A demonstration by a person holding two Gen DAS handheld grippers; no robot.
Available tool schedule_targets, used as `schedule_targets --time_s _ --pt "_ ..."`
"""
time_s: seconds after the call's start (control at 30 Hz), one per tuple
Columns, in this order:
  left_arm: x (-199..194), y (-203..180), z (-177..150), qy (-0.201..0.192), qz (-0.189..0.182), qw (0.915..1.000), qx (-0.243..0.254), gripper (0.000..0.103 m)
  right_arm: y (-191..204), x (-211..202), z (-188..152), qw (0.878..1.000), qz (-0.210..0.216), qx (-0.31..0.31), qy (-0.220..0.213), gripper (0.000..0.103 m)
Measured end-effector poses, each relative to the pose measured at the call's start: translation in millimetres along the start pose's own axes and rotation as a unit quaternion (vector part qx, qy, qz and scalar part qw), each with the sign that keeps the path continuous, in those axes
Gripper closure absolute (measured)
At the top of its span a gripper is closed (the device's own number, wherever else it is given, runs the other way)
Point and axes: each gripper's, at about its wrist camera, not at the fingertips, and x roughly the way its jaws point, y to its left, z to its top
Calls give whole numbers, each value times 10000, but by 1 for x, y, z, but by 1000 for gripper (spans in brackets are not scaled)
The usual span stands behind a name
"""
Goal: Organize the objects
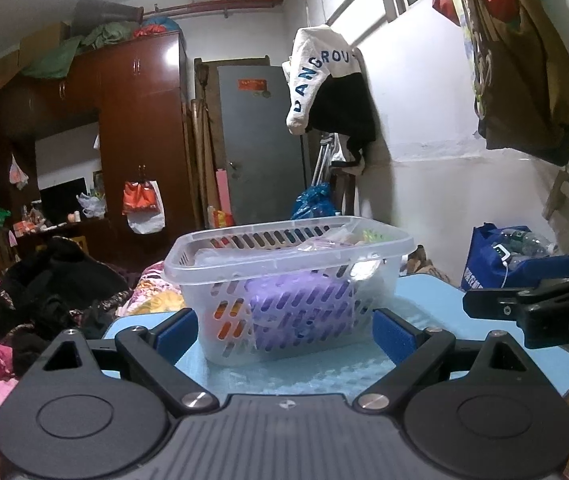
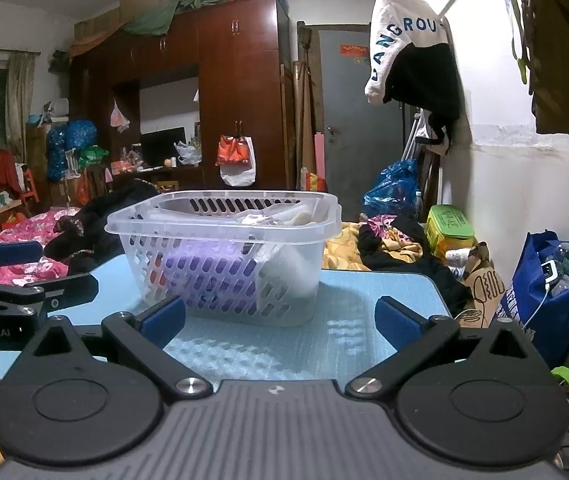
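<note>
Left wrist view: I see my left gripper (image 1: 284, 330) with jaws spread wide, holding nothing, the clear basket (image 1: 284, 276) (purple item inside) at frame centre on the blue worktop (image 1: 424, 296). Right gripper (image 2: 280, 320) likewise gapes empty.

The basket's (image 1: 284, 276) slotted wall hides most of its contents, a purple pack (image 1: 304, 304) showing only through slots, while the other tool (image 1: 536, 312) is cut off by the right edge.
</note>
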Motion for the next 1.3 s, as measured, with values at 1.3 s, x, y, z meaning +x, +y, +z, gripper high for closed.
schedule_targets --time_s 1.3 --pt "3 -3 -1 56 -135 9999 -38 7 0 5 -4 10000 10 -70 65 0"
